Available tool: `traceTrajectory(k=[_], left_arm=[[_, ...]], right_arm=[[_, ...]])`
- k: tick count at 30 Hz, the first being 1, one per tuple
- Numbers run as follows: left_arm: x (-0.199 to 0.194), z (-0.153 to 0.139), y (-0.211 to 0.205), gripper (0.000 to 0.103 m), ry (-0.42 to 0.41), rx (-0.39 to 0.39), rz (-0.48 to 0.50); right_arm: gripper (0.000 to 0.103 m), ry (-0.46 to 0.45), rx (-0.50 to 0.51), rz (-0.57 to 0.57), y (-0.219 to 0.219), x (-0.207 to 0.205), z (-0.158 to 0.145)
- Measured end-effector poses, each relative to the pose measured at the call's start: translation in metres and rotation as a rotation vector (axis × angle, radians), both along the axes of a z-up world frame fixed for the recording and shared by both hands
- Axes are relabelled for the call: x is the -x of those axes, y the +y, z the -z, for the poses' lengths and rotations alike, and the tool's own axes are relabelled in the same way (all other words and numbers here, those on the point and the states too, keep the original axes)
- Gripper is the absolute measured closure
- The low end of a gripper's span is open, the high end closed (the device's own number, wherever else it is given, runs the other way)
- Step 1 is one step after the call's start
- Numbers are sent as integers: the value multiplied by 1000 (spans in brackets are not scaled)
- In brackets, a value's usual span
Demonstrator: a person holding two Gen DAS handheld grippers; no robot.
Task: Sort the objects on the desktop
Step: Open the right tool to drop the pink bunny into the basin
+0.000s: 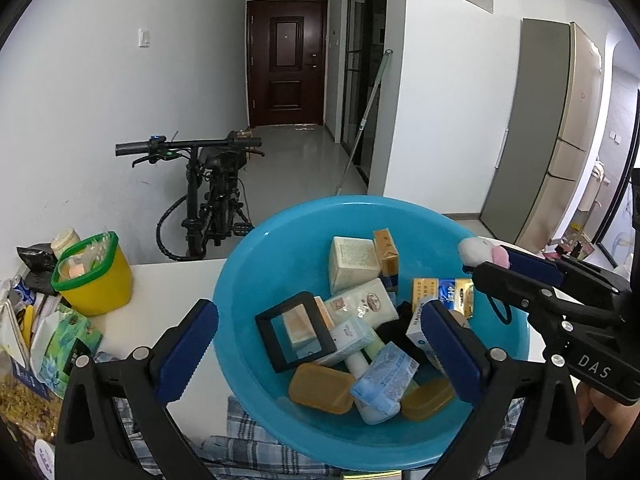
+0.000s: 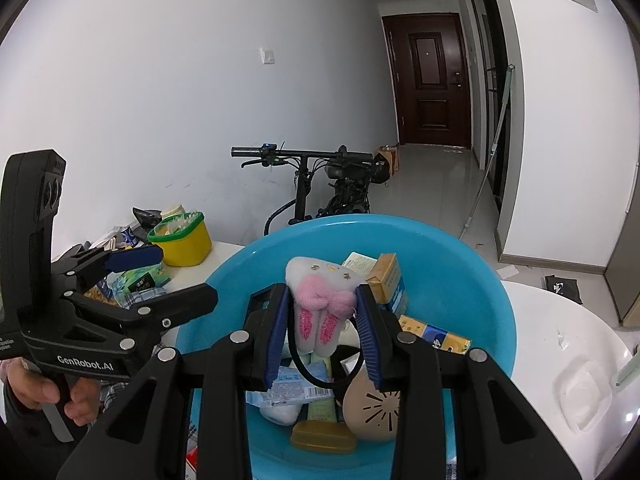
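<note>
A blue basin point(image 1: 280, 216) point(image 2: 460, 248) on the white table holds several small boxes, tubes and amber soap cases point(image 1: 322, 388), plus a black framed box point(image 1: 294, 330). My left gripper point(image 1: 320, 344) stands wide open over the basin's near side, with nothing pressed between its pads; the black framed box and other items lie between and below the fingers. My right gripper point(image 2: 324, 316) is shut on a grey-white plush bunny point(image 2: 320, 300) with a pink bow, held above the basin. In the left wrist view the bunny point(image 1: 482, 250) pokes out over the basin's right rim.
A yellow tub with a green rim point(image 1: 94, 276) point(image 2: 182, 240) stands left of the basin. Snack packets point(image 1: 40, 340) crowd the table's left edge. A plaid cloth point(image 1: 240, 440) lies under the basin's near side. A bicycle point(image 1: 208, 200) stands behind the table.
</note>
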State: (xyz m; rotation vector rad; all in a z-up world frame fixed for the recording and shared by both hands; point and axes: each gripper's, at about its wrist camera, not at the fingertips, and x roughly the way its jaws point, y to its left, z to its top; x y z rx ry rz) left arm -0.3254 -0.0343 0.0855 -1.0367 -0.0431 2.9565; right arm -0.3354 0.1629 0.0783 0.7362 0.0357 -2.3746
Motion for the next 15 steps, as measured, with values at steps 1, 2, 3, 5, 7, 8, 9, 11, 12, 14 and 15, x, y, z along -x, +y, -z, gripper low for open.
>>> traceTrajectory(k=[1, 2, 3, 5, 7, 8, 9, 11, 12, 14, 15], left_arm=[[0, 0, -1, 0, -1, 3, -7], [0, -1, -2, 0, -5, 3, -13], [1, -1, -3, 0, -11, 3, -20], [0, -1, -6, 0, -8, 6, -34], [0, -2, -8, 0, -4, 10, -45], [0, -2, -9, 0, -4, 11, -51], [0, -2, -11, 0, -6, 11, -56], [-1, -4, -13, 0, -7, 4, -55], [-2, -5, -15, 0, -4, -3, -55], [-4, -8, -18, 0, -2, -19, -61], [-4, -10, -20, 0, -3, -32, -64]], right_arm=[[71, 1, 0, -3, -1, -1, -1], [71, 3, -2, -6, -2, -1, -1], [71, 4, -5, -10, -3, -2, -1], [71, 7, -10, -15, -6, -3, -2], [71, 10, -17, -23, -9, -5, -2], [69, 16, -23, -17, -11, -5, -3], [62, 24, -26, -4, -11, -6, -4], [1, 49, -26, 47, -10, -7, -6], [1, 65, -26, 60, -9, -8, -7], [0, 62, -29, 58, -8, -9, -8], [0, 62, -34, 62, -8, -9, -9]])
